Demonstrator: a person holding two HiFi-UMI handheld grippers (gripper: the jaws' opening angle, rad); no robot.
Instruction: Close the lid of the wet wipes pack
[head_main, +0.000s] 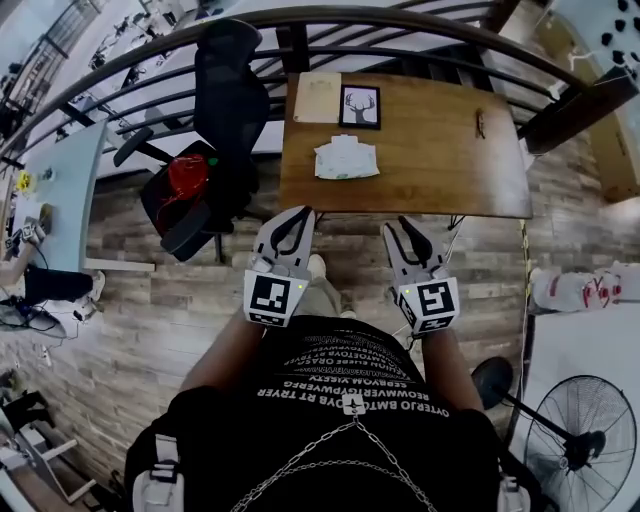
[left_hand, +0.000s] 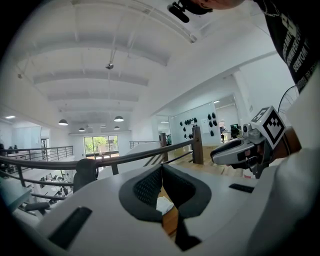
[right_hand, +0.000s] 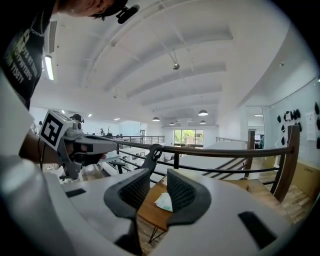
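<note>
**Task item.** The wet wipes pack (head_main: 346, 158) lies flat on the wooden table (head_main: 440, 165), in the upper centre of the head view and left of the tabletop's middle. It is white and looks crumpled. At this size it cannot be determined whether the lid is up or down. Nothing touches the pack.

**Left gripper.** The left gripper (head_main: 303, 214) is held in front of the person's body, in the centre of the head view, just short of the table's near edge and well apart from the pack. In the left gripper view, the jaw tips meet. Only a narrow slit remains lower down between the pads, and the pack and the table wood show through it. Nothing is clamped.

**Right gripper.** The right gripper (head_main: 408, 226) is held level with the left one and to its right, also short of the table edge. In the right gripper view, the jaws stand partly apart. The pack appears in the gap, but far beyond the tips. The gripper is empty.

**Other items.**
- A framed picture (head_main: 359, 106) and a tan sheet (head_main: 318, 97) lie on the table beyond the pack.
- A small dark object (head_main: 480, 123) lies towards the table's right.
- A black office chair (head_main: 225, 85) stands to the left of the table.
- A railing (right_hand: 225, 151) runs behind the table.
- A fan (head_main: 580, 440) stands at the lower right.
</note>
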